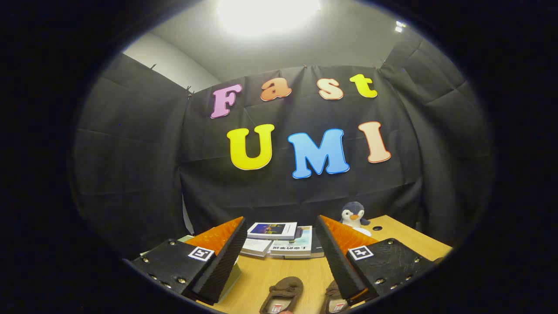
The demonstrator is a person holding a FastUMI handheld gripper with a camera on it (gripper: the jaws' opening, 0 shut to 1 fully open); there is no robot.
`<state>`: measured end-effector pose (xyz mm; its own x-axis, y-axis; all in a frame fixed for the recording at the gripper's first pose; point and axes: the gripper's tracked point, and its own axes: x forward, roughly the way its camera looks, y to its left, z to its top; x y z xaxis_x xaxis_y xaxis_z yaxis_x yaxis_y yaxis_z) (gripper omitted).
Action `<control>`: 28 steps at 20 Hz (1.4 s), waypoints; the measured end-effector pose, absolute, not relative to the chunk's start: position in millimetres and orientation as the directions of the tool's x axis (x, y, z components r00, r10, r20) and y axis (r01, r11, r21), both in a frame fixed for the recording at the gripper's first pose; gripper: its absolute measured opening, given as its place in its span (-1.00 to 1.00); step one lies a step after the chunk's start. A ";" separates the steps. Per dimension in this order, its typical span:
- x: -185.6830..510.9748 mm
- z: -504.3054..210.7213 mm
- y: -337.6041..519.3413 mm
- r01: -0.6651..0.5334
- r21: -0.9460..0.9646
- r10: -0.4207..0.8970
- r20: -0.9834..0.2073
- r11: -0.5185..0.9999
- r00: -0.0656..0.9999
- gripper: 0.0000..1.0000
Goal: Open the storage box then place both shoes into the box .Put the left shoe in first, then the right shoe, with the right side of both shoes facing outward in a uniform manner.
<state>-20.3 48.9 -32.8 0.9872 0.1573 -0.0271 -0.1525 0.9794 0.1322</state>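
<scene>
Gripper view, from my remote station: I see the gripper (pixel 279 244) held above a light wooden tabletop (pixel 270 274), its two fingers spread wide with nothing between them; below the gap, nearer than the fingertips, lie two brown suede slip-on shoes, one (pixel 282 294) almost centred between the fingers, the other (pixel 335 298) partly tucked under the right finger; the two lie close side by side; beyond the fingertips sits a loose stack of paperback books (pixel 279 240) with pale covers, and past the right finger a small grey-and-white plush penguin (pixel 353 214) stands near the table's far edge against the black cloth wall; a pale greenish book-like edge (pixel 233 279) peeks from under the left finger; I cannot make out any storage box from here.
</scene>
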 end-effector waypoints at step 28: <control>-43.1 -163.6 167.3 -0.061 0.866 0.570 -0.272 0.497 0.776 0.91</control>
